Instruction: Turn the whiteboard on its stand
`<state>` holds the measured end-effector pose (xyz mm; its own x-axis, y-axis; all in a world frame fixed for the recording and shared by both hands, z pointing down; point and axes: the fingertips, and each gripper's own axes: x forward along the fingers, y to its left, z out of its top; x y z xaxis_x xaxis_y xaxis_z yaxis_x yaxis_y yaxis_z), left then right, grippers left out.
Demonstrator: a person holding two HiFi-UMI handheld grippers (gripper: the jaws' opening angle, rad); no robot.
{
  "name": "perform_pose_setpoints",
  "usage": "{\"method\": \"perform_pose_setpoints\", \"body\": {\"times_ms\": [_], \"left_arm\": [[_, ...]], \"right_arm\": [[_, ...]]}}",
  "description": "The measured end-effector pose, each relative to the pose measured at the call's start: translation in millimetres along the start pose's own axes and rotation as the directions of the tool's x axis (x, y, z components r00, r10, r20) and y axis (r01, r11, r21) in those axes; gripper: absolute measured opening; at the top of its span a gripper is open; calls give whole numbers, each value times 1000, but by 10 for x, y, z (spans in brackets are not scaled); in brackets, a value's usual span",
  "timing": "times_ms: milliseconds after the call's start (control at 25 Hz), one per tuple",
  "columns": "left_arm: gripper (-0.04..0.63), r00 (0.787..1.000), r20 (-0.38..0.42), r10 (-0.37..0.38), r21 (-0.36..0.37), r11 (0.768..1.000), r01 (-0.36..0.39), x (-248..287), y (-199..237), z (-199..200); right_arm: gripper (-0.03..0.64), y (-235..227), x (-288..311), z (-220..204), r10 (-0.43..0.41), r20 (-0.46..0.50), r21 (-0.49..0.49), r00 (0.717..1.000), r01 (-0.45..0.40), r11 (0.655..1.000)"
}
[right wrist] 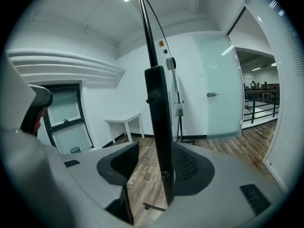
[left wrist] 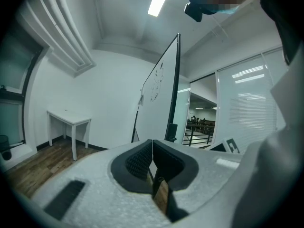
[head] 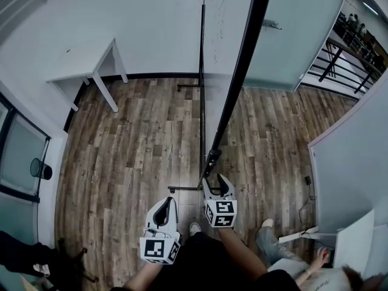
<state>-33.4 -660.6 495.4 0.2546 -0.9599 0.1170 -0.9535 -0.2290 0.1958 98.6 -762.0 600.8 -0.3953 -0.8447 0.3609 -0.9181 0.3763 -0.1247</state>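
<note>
Whiteboard (head: 225,47) stands upright on wood-plank floor (head: 133,138), its slim black frame edge (right wrist: 159,118) between the right gripper's (head: 216,178) ribbed dark pads (right wrist: 188,165), set wide apart. Left gripper (head: 165,202), well short of the board, shows pads pressed together, empty.

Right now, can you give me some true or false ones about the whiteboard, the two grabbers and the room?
1. The right gripper has its fingers open around the black edge of the whiteboard. True.
2. The left gripper is holding the whiteboard. False: its fingers are shut on nothing, away from the board.
3. A white table stands by the wall. True.
4. The floor is covered in carpet. False: it is wooden planks.
</note>
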Motion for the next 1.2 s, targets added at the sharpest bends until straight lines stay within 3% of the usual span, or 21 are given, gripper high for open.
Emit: {"method": "perform_pose_setpoints", "body": {"times_ms": [280, 1000, 1200], "left_arm": [[18, 1000, -15, 25, -5, 1000, -26, 197, 106, -30], [18, 995, -38, 95, -13, 995, -96, 201, 242, -96], [18, 992, -36, 120, -15, 993, -120, 85, 285, -130]], "right_arm": [[218, -142, 528, -82, -19, -50, 5, 999, 20, 1000], [222, -307, 1171, -97, -59, -87, -29, 995, 56, 998], [169, -293, 1163, -135, -73, -85, -50, 994, 69, 996]]}}
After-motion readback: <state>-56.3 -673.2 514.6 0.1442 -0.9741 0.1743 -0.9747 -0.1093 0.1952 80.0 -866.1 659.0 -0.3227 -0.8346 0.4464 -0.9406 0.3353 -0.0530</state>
